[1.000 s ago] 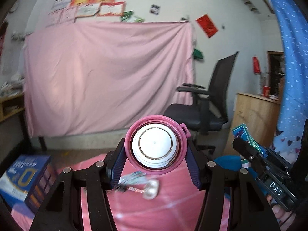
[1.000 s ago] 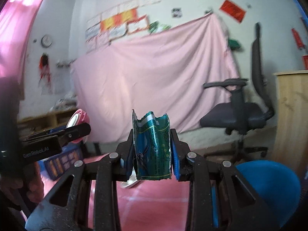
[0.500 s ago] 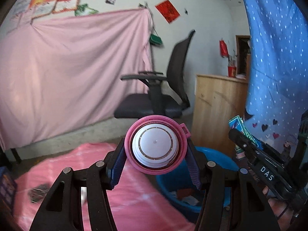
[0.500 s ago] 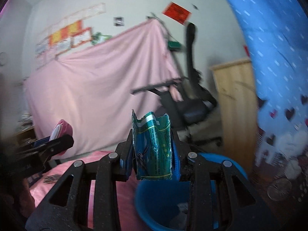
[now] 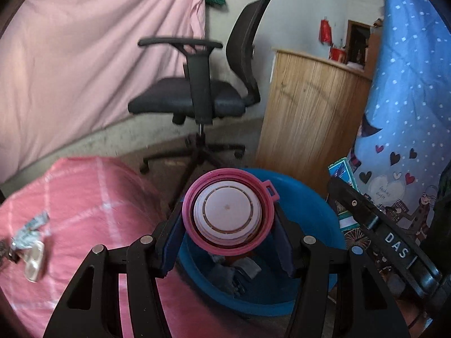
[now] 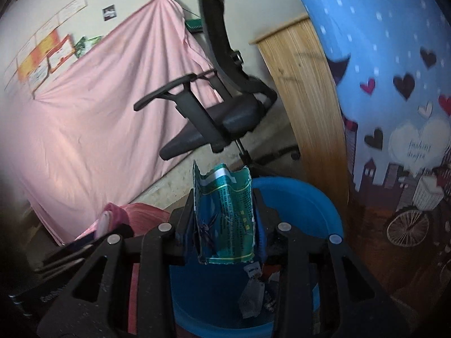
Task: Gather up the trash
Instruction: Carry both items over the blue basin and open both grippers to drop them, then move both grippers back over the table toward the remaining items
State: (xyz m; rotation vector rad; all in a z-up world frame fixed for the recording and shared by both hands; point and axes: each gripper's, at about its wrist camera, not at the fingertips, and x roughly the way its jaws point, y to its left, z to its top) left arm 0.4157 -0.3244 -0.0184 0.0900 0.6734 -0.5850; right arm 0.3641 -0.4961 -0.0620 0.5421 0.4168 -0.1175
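Observation:
My left gripper (image 5: 227, 239) is shut on a pink-rimmed white round container (image 5: 227, 214) and holds it over the near edge of a blue bin (image 5: 318, 205). My right gripper (image 6: 225, 231) is shut on a torn teal snack wrapper (image 6: 224, 214) and holds it above the same blue bin (image 6: 307, 205), which has several scraps inside. The right gripper with the wrapper also shows at the right of the left wrist view (image 5: 366, 219). The pink container shows at the lower left of the right wrist view (image 6: 105, 221).
A pink cloth (image 5: 93, 197) on the left carries a crumpled wrapper (image 5: 28, 231) and a small pale case (image 5: 33, 260). A black office chair (image 5: 203, 95) stands behind the bin, a wooden cabinet (image 5: 307, 112) and a blue curtain (image 5: 408, 84) to its right.
Both grippers have swung right and tilted down with their loads. The blue bin has come from the edge of view to right under both grippers.

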